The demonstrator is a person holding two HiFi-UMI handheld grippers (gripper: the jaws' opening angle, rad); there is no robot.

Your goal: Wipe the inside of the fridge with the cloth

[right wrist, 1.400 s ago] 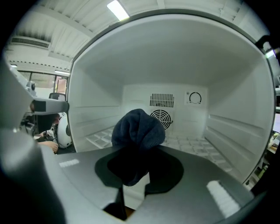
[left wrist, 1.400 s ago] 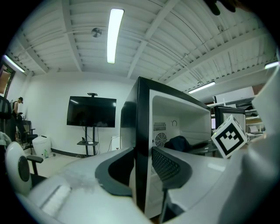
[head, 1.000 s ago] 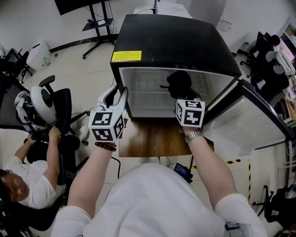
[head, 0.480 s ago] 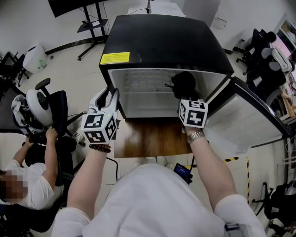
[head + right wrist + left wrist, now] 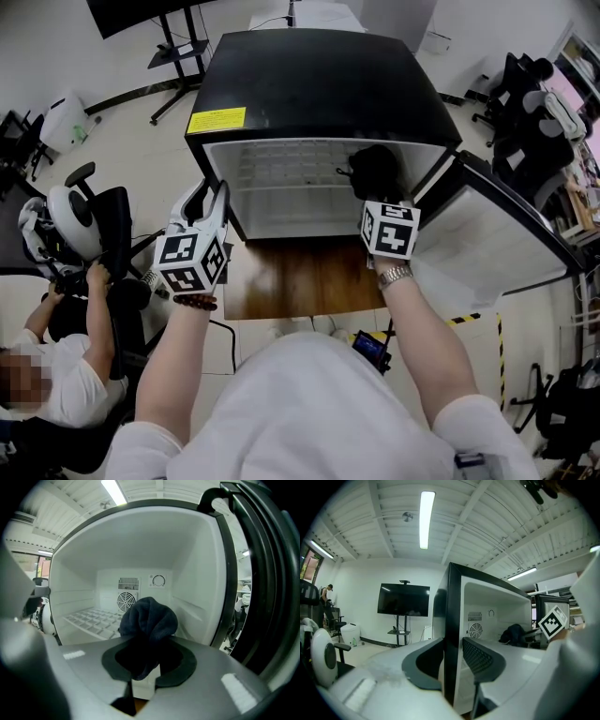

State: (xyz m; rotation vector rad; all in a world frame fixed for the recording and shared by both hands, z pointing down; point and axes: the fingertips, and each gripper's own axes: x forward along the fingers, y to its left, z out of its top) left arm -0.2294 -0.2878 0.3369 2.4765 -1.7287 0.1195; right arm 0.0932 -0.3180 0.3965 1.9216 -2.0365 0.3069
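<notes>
cloth (image 5: pixel 150 616): looks soft, light, grippy; hold its gathered middle | your right gripper (image 5: pixel 147 660) clamps it inside fridge (image 5: pixel 319 84) | left gripper (image 5: pixel 452 656) clamps fridge's left wall

**Cloth Inside the Open Fridge**

A black-topped fridge (image 5: pixel 319 80) stands open on a wooden table (image 5: pixel 300 281), its door (image 5: pixel 497 234) swung out to the right. The right gripper (image 5: pixel 383 207) reaches into the white interior, a dark cloth (image 5: pixel 375 172) bunched at its tip near the right wall. The left gripper (image 5: pixel 207 197) sits at the fridge's near left edge. A seated person (image 5: pixel 56 375) is at the near left.
</notes>
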